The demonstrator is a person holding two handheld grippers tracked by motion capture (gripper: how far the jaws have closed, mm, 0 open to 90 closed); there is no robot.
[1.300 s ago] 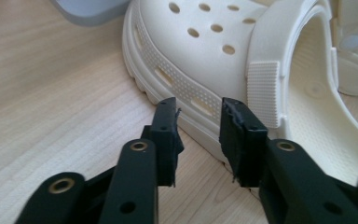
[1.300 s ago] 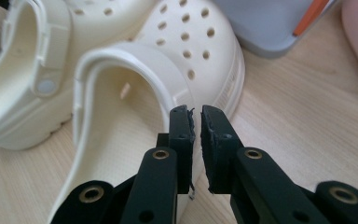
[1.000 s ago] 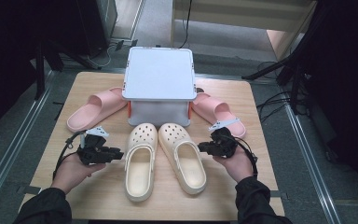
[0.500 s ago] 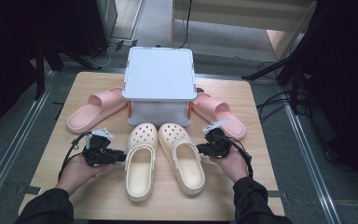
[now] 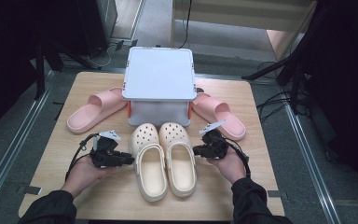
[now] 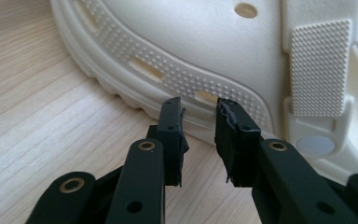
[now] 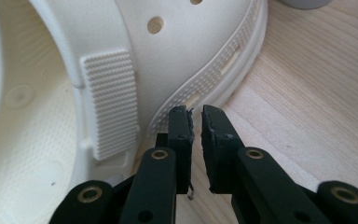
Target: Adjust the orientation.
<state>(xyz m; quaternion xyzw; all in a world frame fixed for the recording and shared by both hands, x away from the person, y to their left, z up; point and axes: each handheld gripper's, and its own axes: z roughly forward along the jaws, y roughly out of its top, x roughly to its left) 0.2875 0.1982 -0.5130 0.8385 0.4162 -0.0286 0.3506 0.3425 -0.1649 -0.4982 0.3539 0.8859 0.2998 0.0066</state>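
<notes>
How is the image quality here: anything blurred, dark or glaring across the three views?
High view: the table is evenly lit, its surroundings fall into near-black, and detail is slightly soft. Left gripper view: the left gripper and the cream clog are sharp, with no glare. Right gripper view: the right gripper is crisp, while the other cream clog looks bright, a little washed out.
</notes>
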